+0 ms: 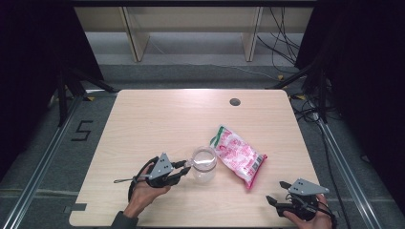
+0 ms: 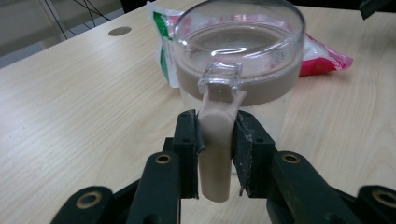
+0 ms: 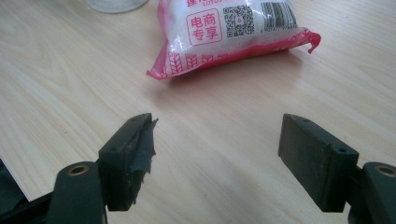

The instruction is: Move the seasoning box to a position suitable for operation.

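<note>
Right gripper view: pink packet (image 3: pixel 229 35) reads "电商专享"; right gripper (image 3: pixel 217 161) gapes empty; left gripper (image 2: pixel 215 140) clamps cup handle (image 2: pixel 215 154).

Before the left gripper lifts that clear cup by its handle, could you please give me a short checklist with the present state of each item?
1. Left gripper closed on the handle: ok, both pads press its sides.
2. Clear cup upright on the table: ok.
3. Cup empty: cannot tell through the clear wall.
4. Pink bag clear of the cup: not ok, it lies right beside it; touching or not, cannot tell.
5. Right gripper out of the way: ok, open over bare table, nothing between its pads.
</note>
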The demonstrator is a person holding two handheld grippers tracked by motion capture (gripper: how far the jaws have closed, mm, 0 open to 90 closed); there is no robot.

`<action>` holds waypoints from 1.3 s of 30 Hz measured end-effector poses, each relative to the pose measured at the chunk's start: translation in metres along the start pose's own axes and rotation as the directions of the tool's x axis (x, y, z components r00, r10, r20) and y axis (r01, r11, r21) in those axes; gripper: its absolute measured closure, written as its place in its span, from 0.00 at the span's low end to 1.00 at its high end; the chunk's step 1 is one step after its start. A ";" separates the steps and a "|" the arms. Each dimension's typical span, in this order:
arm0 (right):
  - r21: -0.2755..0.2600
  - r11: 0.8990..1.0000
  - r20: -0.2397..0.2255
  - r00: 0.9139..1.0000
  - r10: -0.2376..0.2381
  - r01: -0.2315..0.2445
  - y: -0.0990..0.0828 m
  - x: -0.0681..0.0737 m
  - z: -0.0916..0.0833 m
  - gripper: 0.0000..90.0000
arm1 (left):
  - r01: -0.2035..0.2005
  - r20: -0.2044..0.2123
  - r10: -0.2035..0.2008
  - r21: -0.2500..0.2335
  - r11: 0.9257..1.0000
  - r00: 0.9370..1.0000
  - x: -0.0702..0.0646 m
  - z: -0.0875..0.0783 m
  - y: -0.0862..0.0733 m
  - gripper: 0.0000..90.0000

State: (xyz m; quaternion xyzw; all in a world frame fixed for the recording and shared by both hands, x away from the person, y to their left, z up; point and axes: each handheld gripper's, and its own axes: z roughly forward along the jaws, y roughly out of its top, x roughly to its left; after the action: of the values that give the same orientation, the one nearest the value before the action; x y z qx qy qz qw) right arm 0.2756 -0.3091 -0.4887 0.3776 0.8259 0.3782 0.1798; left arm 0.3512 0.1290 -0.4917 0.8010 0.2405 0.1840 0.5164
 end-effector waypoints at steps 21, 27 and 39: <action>0.007 0.999 0.010 0.999 0.036 -0.036 -0.002 0.001 -0.002 0.31 | 0.042 0.009 -0.042 -0.009 0.999 0.999 0.008 0.009 0.000 0.80; -0.002 1.000 0.005 1.000 0.001 -0.001 -0.003 -0.003 -0.001 0.31 | 0.060 -0.022 -0.060 -0.006 0.998 0.998 0.012 0.008 -0.001 0.80; 0.004 1.000 -0.005 1.000 0.006 -0.006 -0.003 -0.001 -0.002 0.31 | 0.100 -0.020 -0.099 0.007 0.995 0.995 0.015 -0.001 -0.002 0.53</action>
State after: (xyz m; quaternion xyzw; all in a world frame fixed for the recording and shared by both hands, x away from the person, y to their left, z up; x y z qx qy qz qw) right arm 0.2736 -0.3116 -0.4899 0.3796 0.8259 0.3781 0.1758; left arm 0.3630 0.1388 -0.4923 0.7881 0.2858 0.1650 0.5195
